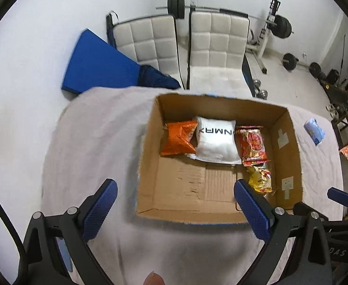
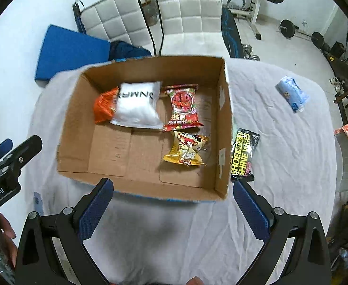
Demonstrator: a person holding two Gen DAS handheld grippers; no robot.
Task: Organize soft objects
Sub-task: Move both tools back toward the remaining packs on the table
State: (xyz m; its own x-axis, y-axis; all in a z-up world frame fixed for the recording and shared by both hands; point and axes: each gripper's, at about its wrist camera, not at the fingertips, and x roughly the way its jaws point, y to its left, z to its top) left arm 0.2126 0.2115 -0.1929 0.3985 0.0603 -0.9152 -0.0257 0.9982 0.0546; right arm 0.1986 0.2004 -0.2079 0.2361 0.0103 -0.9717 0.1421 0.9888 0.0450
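Looked like a home gym pressed into use as a workroom: barbell (image 1: 211,9) racked against the white wall, weight plates (image 1: 282,26) and dumbbells (image 2: 251,52) on the floor, two white padded chairs (image 1: 217,47), blue mat (image 1: 95,64), cloth-covered worktop (image 2: 280,147).

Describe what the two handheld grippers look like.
Both are alike: the left gripper and right gripper have black angular frames with silver bolts, each carrying two flat fingers faced with textured blue pads. Seen from the right wrist, the left gripper's body bears white lettering ending "Robot.AI". No sleeves or cables show.
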